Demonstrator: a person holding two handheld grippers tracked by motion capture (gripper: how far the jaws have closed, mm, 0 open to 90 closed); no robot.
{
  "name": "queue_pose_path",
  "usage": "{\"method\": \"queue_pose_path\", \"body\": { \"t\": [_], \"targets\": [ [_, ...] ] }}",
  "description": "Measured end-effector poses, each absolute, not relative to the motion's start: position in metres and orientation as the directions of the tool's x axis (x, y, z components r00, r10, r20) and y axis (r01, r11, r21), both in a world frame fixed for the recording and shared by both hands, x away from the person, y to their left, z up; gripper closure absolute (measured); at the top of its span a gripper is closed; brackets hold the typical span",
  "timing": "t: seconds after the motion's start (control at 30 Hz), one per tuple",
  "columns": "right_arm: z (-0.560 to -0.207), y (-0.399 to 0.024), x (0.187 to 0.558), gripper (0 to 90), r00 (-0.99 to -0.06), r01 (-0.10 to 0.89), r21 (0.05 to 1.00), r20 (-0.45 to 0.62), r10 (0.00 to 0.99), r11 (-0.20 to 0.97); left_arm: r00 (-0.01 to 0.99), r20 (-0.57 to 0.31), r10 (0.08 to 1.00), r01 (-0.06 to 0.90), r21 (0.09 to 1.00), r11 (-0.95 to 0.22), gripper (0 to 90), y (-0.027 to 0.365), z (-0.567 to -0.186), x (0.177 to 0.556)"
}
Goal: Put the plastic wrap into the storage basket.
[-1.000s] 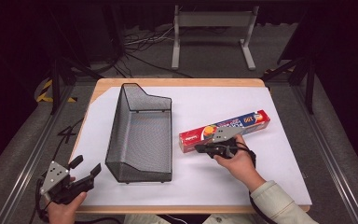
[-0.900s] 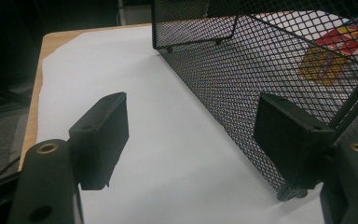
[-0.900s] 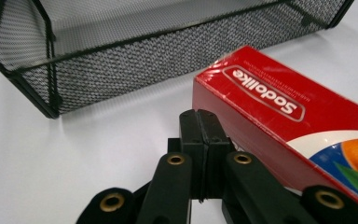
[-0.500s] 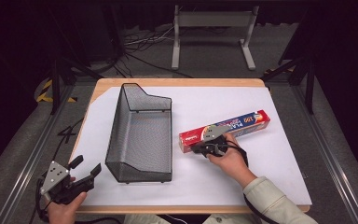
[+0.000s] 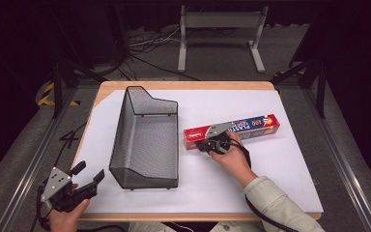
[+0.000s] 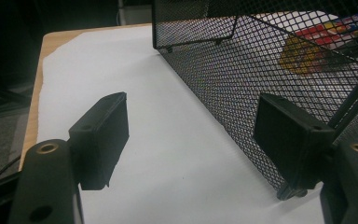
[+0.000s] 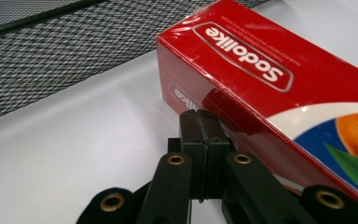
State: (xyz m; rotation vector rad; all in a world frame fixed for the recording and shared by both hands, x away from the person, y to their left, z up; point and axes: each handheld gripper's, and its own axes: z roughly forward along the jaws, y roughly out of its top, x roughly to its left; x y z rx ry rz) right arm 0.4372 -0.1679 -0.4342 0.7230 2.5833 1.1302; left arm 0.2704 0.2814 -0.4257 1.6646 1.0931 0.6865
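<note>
both claws show in the high view: the left claw (image 5: 88, 174) sits at the near left corner of the counter (image 5: 290, 159), held in a hand (image 5: 67, 215), its jaws spread apart with nothing between them. the right claw (image 5: 207, 143) lies just against the near long side of a red box (image 5: 251, 126), toward that box's left end, gripped by the other hand (image 5: 232, 157) in a pale sleeve (image 5: 280, 208); from up here one cannot tell how its jaws stand. the box lies flat on the white sheet covering the counter, right of a black mesh basket (image 5: 147, 137) and a little apart from it. its top carries a blue band with the figure "100"; the other print is too small to read.

left gripper view: the left claw (image 6: 191, 130) has its two black pads wide apart over bare white sheet, the right pad close beside the mesh basket (image 6: 233, 88) wall. through the mesh the red box (image 6: 321, 32) shows as blurred red, yellow and blue patches.

right gripper view: the right claw (image 7: 200, 128) has its jaws pressed together, tips right at the lower edge of the red box (image 7: 261, 93), holding nothing. the box face reads "sodolike" in white on a red oval badge, upside down, with a smaller line of print above it too fine to read. the same badge shows in part on the side face. an orange fruit and green leaf on blue show at the right. the mesh basket (image 7: 51, 51) crosses the upper left.
</note>
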Motion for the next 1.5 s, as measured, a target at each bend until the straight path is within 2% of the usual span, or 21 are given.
{"method": "queue_pose_path", "body": {
  "t": [0.3,0.43,0.63,1.03,1.17,1.23,1.5],
  "targets": [
    [-0.433,-0.179,0.448,90.0,-0.827,0.374,0.734,-0.014,0.562,0.568,0.437,-0.06,0.897,0.339,0.935,-0.103,27.2,0.282,-0.426,0.27],
    [-0.413,-0.193,0.447,90.0,-0.848,0.352,0.755,0.006,0.531,0.554,0.433,-0.062,0.899,0.341,0.935,-0.1,27.2,0.281,-0.426,0.27],
    [-0.383,-0.221,0.456,90.0,-0.816,0.343,0.774,-0.034,0.577,0.532,0.435,-0.057,0.899,0.34,0.934,-0.105,27.2,0.281,-0.425,0.269],
    [-0.362,-0.278,0.49,90.0,-0.697,0.465,0.752,-0.014,0.717,0.467,0.424,-0.063,0.903,0.345,0.934,-0.097,27.2,0.283,-0.426,0.267],
    [-0.364,-0.287,0.499,90.0,-0.67,0.495,0.739,-0.01,0.742,0.457,0.42,-0.065,0.905,0.346,0.933,-0.093,27.2,0.284,-0.426,0.265],
    [-0.37,-0.3,0.511,90.0,-0.627,0.535,0.717,-0.017,0.779,0.447,0.417,-0.062,0.907,0.346,0.933,-0.095,27.2,0.285,-0.426,0.263],
    [-0.376,-0.319,0.525,90.0,-0.578,0.581,0.682,-0.038,0.815,0.444,0.394,-0.068,0.916,0.353,0.932,-0.083,27.2,0.291,-0.427,0.255]
  ]
}}
